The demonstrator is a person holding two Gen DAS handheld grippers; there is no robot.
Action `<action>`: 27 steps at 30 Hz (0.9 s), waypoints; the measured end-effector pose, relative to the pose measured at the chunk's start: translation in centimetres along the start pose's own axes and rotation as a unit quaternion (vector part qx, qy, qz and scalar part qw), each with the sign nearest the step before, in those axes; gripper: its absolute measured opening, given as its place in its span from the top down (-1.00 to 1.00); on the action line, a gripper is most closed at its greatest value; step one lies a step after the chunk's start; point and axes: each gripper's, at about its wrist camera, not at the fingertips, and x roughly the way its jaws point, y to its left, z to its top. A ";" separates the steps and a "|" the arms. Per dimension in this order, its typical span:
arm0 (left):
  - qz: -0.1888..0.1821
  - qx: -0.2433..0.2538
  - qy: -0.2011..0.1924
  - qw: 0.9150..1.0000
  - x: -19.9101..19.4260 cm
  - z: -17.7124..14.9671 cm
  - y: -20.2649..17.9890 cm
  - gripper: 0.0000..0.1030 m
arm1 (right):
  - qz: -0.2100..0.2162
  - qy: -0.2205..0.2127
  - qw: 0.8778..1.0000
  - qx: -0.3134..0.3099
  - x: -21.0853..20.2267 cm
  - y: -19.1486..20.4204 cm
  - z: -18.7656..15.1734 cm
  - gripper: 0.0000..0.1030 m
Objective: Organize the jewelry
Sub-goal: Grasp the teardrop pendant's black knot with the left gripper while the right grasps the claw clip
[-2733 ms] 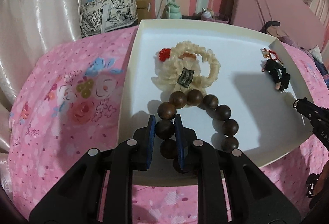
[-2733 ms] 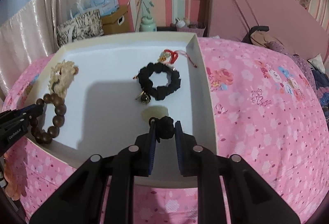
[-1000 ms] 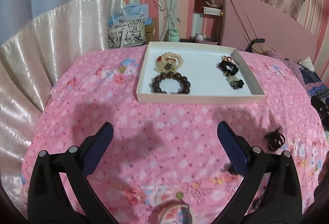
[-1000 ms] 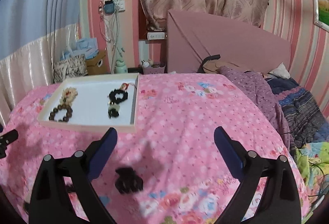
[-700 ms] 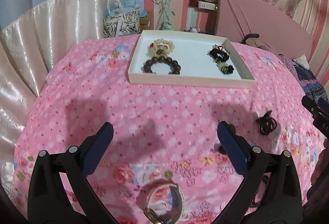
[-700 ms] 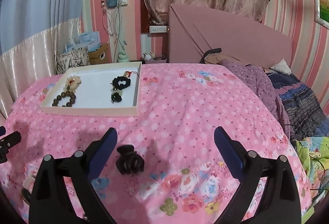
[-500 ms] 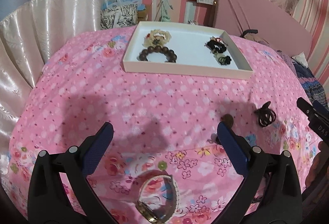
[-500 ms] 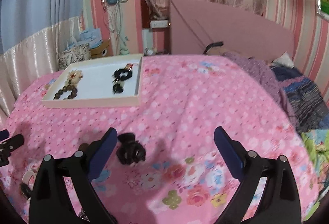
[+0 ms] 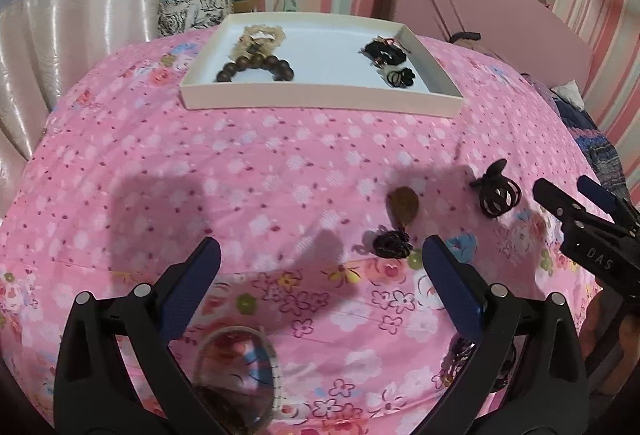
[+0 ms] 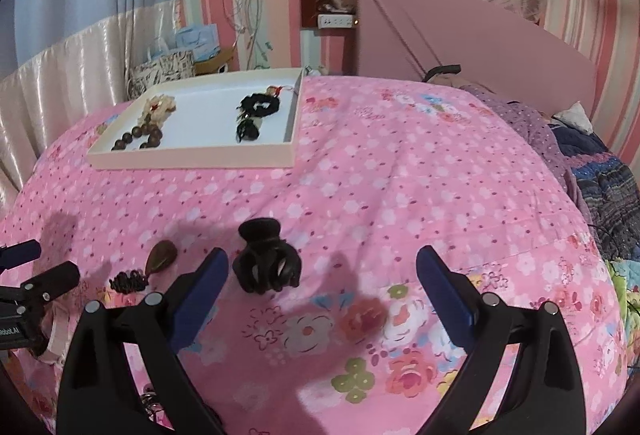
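Pink floral bedding (image 10: pixel 400 175) covers the bed that serves as your work surface; striped walls and curtains stand behind it. At the far side lies the white tray (image 9: pixel 320 103), which already holds a wooden bead bracelet (image 9: pixel 256 69), a cream scrunchie (image 9: pixel 260 37) and black hair ties (image 9: pixel 386 51).

Both tools are empty. The left gripper (image 9: pixel 320 275) has its fingers spread wide, and so does the right gripper (image 10: pixel 322 275).

Loose pieces remain on the bedding, well apart from the tray:
- a black claw clip (image 10: pixel 266 263), just inside the left finger of the right gripper;
- a brown teardrop pendant (image 9: pixel 403 205) with a dark knotted cord (image 9: pixel 391 244), just ahead of the left gripper's right finger;
- a clear bangle (image 9: pixel 236 371), low between the left gripper's arms.

The step in hand appears to be selecting the next piece for pickup. For the claw clip, shift the right gripper left to centre the clip, then close across its body.

Note that the two grippers work near each other over the loose pieces; keep them apart. Open bedding lies between these items and the tray's near wall, and the middle of the tray floor is free.
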 end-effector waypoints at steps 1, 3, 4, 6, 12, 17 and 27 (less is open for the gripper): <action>0.002 0.003 0.000 1.000 0.1 -0.1 -0.2 -0.87 | 0.001 0.003 1.000 -0.002 0.1 0.1 -0.1 -0.84; 0.002 0.010 0.003 1.000 0.3 -0.2 -0.6 -0.77 | 0.003 0.007 1.000 -0.003 0.3 0.1 -0.1 -0.83; 0.000 0.012 0.007 1.000 0.5 -0.3 -0.7 -0.71 | 0.005 0.011 1.000 -0.003 0.5 0.2 -0.1 -0.83; -0.004 0.015 0.014 1.000 0.7 -0.3 -0.9 -0.64 | 0.010 0.017 1.000 -0.004 0.7 0.2 -0.1 -0.80; -0.018 0.033 0.030 0.999 1.2 -0.5 -1.7 -0.28 | 0.027 0.041 0.999 -0.012 1.6 0.7 -0.2 -0.72; -0.023 0.046 0.040 0.998 1.8 -0.5 -2.4 -0.16 | 0.036 0.054 0.998 -0.020 2.4 1.2 -0.1 -0.72; -0.032 0.056 0.063 0.996 4.0 -0.1 -3.3 0.04 | 0.048 0.078 0.995 -0.028 4.2 1.7 0.1 -0.31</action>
